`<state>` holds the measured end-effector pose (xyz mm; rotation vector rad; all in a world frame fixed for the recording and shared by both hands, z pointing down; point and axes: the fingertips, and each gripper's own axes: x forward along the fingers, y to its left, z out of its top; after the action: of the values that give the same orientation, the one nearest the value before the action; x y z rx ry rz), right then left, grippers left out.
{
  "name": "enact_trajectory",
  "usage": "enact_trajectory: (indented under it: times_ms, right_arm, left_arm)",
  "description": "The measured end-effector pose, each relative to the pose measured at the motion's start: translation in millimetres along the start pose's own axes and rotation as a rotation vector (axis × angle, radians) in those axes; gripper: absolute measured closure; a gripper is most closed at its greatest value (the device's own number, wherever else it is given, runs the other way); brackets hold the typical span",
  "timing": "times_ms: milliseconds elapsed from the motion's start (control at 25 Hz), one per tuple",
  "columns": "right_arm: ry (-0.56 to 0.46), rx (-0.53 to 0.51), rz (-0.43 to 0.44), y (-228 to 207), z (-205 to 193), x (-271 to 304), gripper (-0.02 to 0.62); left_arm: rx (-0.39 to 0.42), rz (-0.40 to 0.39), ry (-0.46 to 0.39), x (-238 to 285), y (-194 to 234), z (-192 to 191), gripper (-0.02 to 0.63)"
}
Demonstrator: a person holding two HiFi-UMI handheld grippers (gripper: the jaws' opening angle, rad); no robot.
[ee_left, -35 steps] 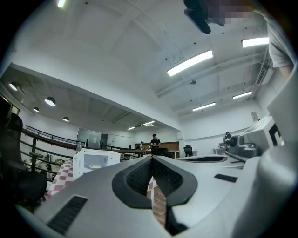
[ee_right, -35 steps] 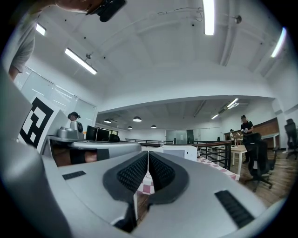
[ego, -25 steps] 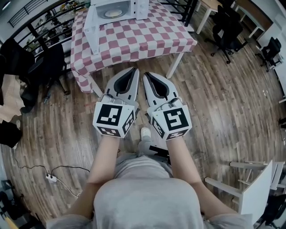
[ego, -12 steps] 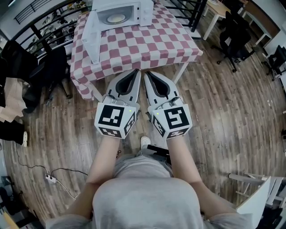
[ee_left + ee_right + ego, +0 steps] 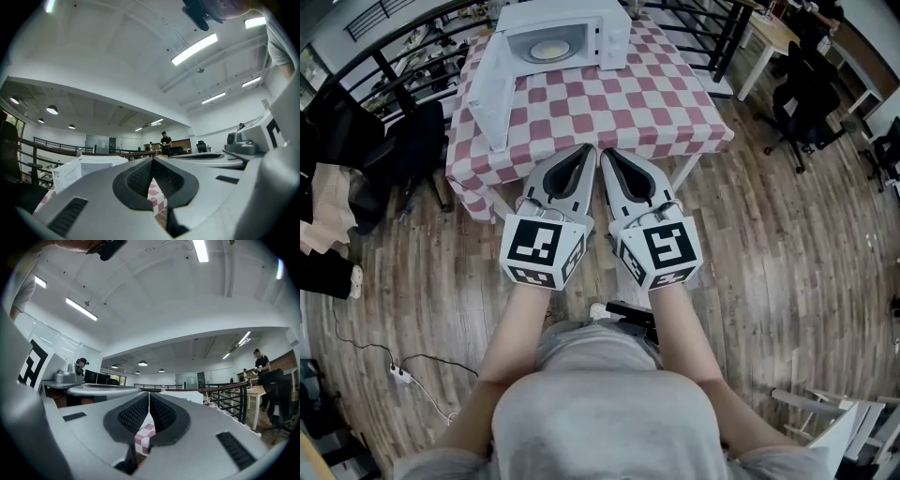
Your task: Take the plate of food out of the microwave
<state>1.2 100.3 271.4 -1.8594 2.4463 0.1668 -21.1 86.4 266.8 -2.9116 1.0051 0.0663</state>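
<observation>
A white microwave (image 5: 567, 33) stands at the far end of a table with a red-and-white checked cloth (image 5: 619, 103). Its door (image 5: 492, 89) hangs open to the left, and a plate of pale food (image 5: 548, 50) lies inside. My left gripper (image 5: 586, 150) and right gripper (image 5: 605, 155) are held side by side, level, with their tips over the table's near edge, well short of the microwave. Both are shut and hold nothing. In the left gripper view the microwave (image 5: 89, 166) shows beyond the closed jaws. In the right gripper view its white body (image 5: 183, 397) shows ahead.
A dark chair with clothes (image 5: 412, 141) stands left of the table, and office chairs (image 5: 806, 84) to the right. A black railing (image 5: 703, 28) runs behind the table. A power strip (image 5: 398, 372) lies on the wooden floor, and a white chair (image 5: 853, 431) is at bottom right.
The table and microwave have drawn nearer in the head view as both grippers moved toward them together. Both stay shut and empty.
</observation>
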Motion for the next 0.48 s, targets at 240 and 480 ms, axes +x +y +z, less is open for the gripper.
enact_trajectory:
  times_ms: [240, 480]
  right_arm:
    - [-0.011, 0.014, 0.012, -30, 0, 12, 0.568]
    - [-0.009, 0.033, 0.036, -39, -6, 23, 0.568]
  left_arm:
    - [0.009, 0.023, -0.003, 26, 1, 0, 0.606]
    - [0.029, 0.055, 0.002, 37, 8, -3, 0.606]
